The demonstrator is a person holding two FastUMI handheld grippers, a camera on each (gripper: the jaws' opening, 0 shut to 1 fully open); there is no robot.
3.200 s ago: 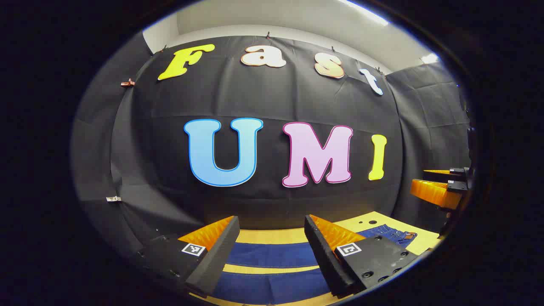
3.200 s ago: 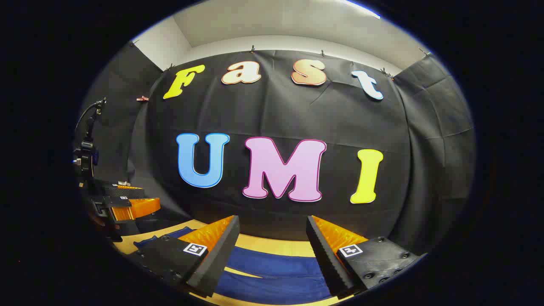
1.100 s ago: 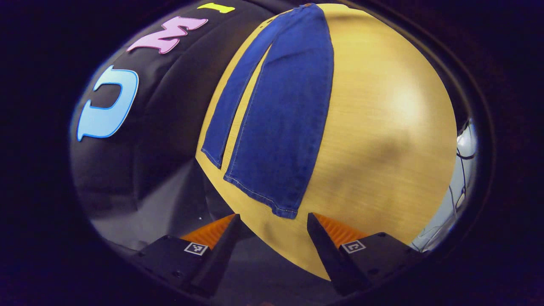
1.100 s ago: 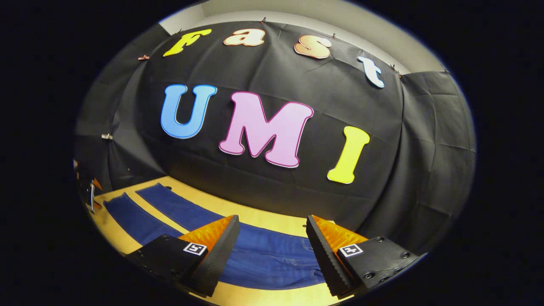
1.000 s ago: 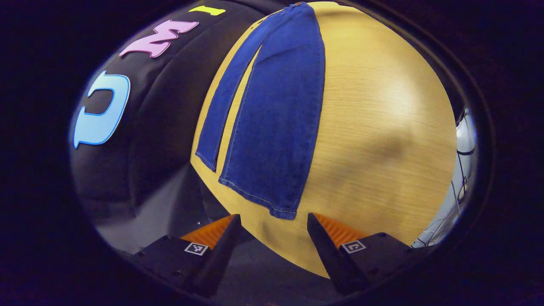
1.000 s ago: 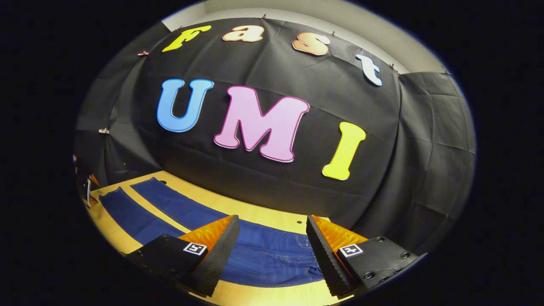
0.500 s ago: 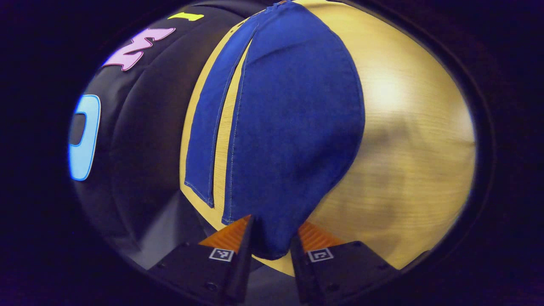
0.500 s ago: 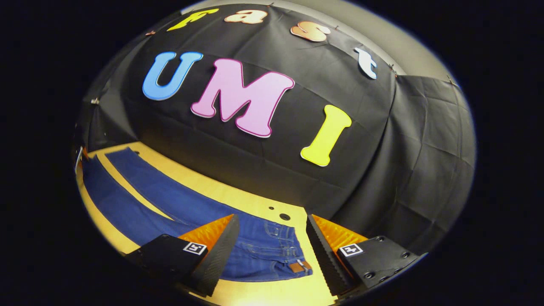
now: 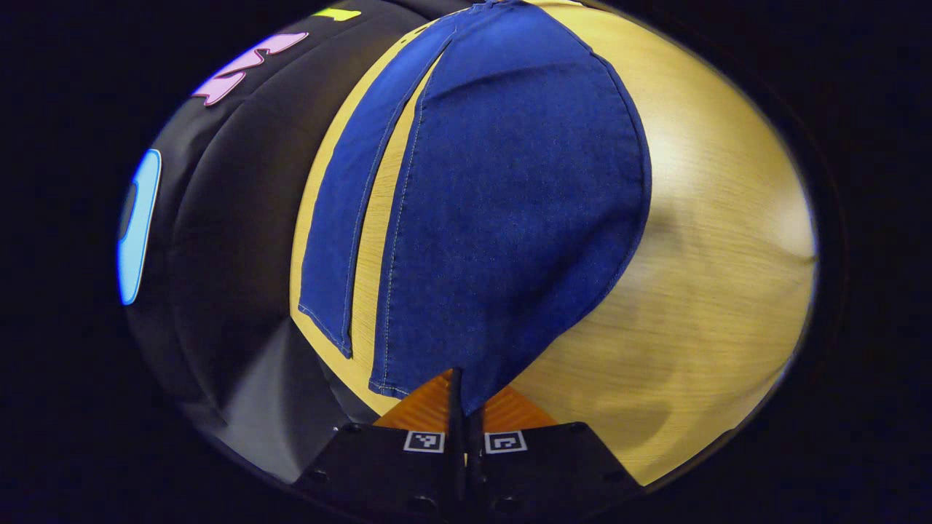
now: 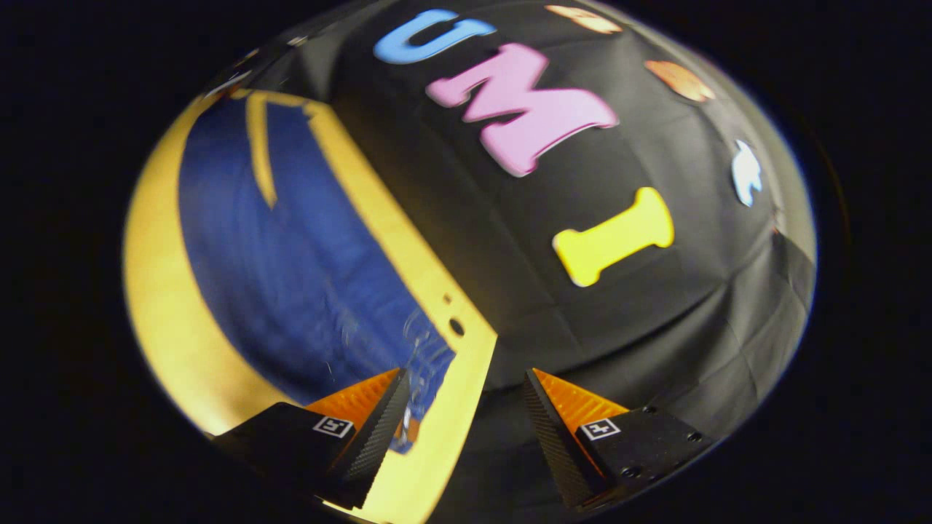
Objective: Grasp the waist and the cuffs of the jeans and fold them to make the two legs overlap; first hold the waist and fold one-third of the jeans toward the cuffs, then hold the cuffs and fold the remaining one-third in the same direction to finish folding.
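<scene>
Blue jeans (image 9: 502, 196) lie spread on the wooden table (image 9: 699, 291), both legs running away from me in the left gripper view. My left gripper (image 9: 464, 407) is shut on the cuff of the nearer leg, its corner pinched between the fingers. The other leg (image 9: 342, 218) lies flat to the left, a strip of table between them. In the right gripper view the jeans (image 10: 291, 247) stretch up and to the left, blurred by motion. My right gripper (image 10: 466, 407) stands open at the waist end beside the table's edge, its left finger (image 10: 371, 422) over the denim.
The table's far edge (image 10: 408, 240) meets the black cloth wall, with two small holes (image 10: 456, 326) in the top near the waist. Bare wood (image 9: 728, 218) extends to the right of the jeans in the left gripper view.
My left gripper came down to the near cuff and shut on it. My right gripper swung and tilted toward the waist end of the jeans, staying open.
</scene>
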